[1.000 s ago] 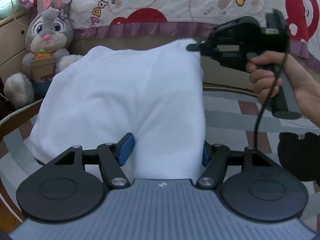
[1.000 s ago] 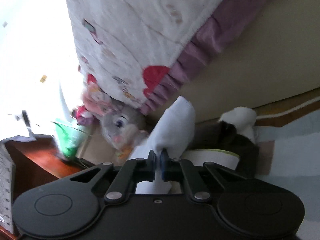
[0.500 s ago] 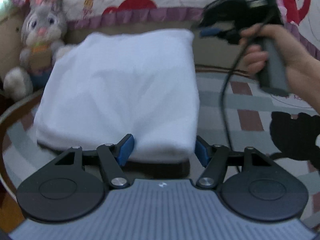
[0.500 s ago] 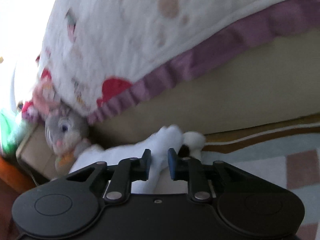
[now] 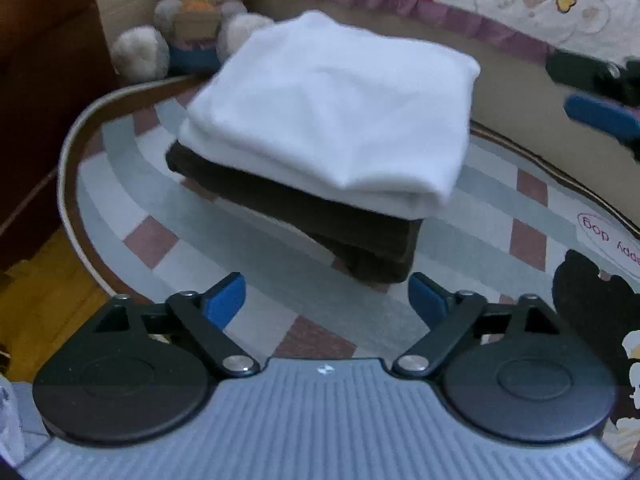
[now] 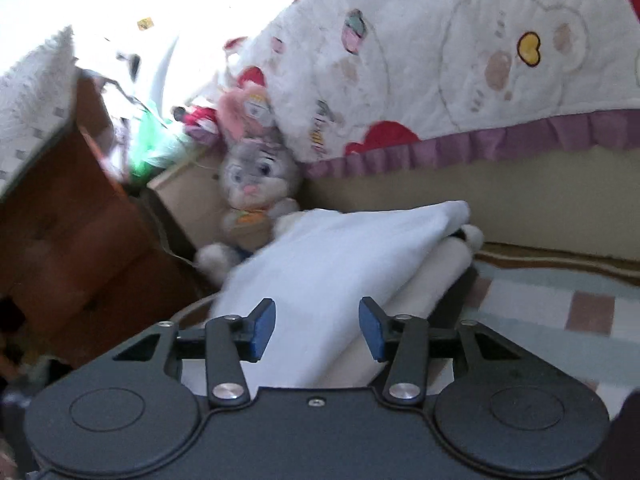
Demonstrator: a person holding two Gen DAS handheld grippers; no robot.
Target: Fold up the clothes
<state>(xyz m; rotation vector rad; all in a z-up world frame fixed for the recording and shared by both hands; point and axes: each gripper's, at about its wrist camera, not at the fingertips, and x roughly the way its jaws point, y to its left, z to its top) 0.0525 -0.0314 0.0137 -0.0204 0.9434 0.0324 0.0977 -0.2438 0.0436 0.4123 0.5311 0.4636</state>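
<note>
A folded white garment (image 5: pixel 332 120) lies on top of a folded dark brown garment (image 5: pixel 352 232) on the patterned rug (image 5: pixel 240 248). My left gripper (image 5: pixel 326 300) is open, a short way in front of the stack, with nothing between its fingers. The right gripper (image 5: pixel 600 112) shows blurred at the right edge of the left wrist view. In the right wrist view the right gripper (image 6: pixel 317 326) is open, and the white garment (image 6: pixel 332 272) lies just beyond and below its fingers. A cream layer (image 6: pixel 424 280) shows under the white one there.
A grey plush rabbit (image 5: pixel 200 12) sits behind the stack against a cardboard box (image 6: pixel 188 196). A quilted bear-print blanket (image 6: pixel 460 60) with purple trim hangs over the bed edge. Wooden furniture (image 6: pixel 72 232) stands at the left. Yellow floor (image 5: pixel 44 304) borders the rug.
The right gripper let go of the white garment's corner and opened wide. The garment dropped flat onto the dark one. My left gripper pulled back from the stack, exposing the brown layer.
</note>
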